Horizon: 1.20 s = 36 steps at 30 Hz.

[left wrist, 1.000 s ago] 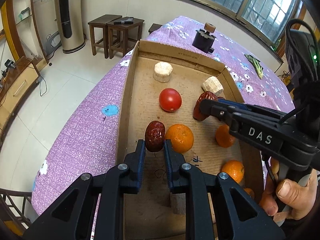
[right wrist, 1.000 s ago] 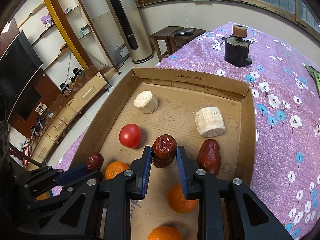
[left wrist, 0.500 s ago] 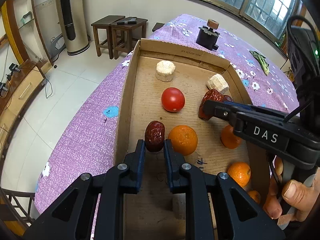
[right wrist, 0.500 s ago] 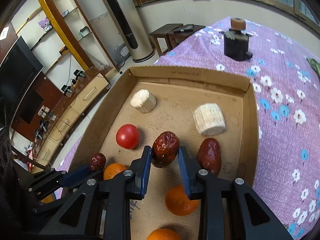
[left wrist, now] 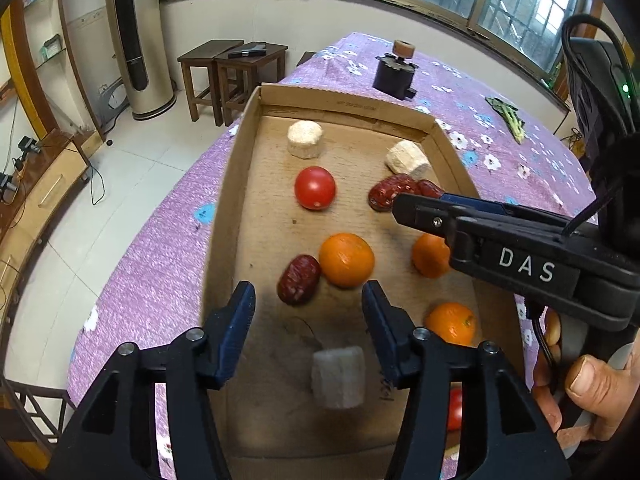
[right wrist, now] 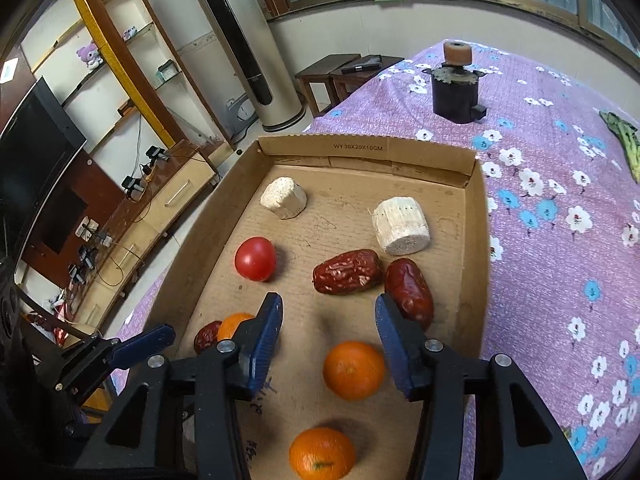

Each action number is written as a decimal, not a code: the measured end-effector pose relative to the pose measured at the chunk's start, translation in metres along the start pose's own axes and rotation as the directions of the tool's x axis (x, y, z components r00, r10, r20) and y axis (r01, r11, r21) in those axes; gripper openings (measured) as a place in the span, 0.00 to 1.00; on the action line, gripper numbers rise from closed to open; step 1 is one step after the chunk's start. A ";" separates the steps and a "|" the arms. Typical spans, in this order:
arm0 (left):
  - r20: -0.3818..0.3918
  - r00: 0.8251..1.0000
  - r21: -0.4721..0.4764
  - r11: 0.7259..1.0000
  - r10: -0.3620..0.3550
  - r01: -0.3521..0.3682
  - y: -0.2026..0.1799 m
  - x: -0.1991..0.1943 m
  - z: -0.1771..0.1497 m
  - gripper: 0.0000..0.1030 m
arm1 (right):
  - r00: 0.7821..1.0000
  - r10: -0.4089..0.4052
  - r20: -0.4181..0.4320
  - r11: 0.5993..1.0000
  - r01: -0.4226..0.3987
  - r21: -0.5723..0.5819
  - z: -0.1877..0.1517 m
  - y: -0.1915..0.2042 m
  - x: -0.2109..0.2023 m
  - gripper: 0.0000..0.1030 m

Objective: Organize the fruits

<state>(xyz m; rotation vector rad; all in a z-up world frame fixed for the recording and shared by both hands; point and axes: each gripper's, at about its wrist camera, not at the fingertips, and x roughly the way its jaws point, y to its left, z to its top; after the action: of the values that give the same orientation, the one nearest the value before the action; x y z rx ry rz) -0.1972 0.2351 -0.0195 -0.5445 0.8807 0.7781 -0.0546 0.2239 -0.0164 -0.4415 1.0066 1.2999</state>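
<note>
A shallow cardboard box lies on a purple flowered table. My left gripper is open and empty; a dark red date lies just ahead of it, touching an orange. My right gripper is open and empty; two red dates lie side by side ahead of it, near the box's right wall. A red tomato sits mid-box. More oranges lie near the right gripper.
Pale corn-cob pieces lie in the box. A dark grinder-like object stands on the table beyond the box. A green vegetable lies at the far right. Stools and floor are off the table's left edge.
Both grippers have opened and pulled back. The left one's date now lies beside the orange; the right one's date lies beside the other date.
</note>
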 end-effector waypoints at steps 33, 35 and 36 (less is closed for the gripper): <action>0.066 0.998 0.072 0.997 0.004 -0.008 -0.024 -0.055 -0.048 0.72 | 0.999 0.005 0.054 0.995 0.000 -0.103 -0.056 -0.024 -0.073 0.67; 0.070 0.998 0.077 0.997 0.004 -0.010 -0.026 -0.058 -0.051 0.72 | 0.998 0.005 0.057 0.993 0.002 -0.121 -0.061 -0.026 -0.077 0.69; 0.073 0.997 0.081 0.997 0.003 -0.009 -0.028 -0.059 -0.052 0.72 | 0.998 0.004 0.059 0.992 0.003 -0.128 -0.062 -0.026 -0.079 0.70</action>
<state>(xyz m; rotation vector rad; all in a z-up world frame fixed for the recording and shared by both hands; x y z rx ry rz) -0.2238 0.1597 0.0051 -0.4398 0.8436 0.7601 -0.0483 0.1233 0.0080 -0.4980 0.8773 1.3754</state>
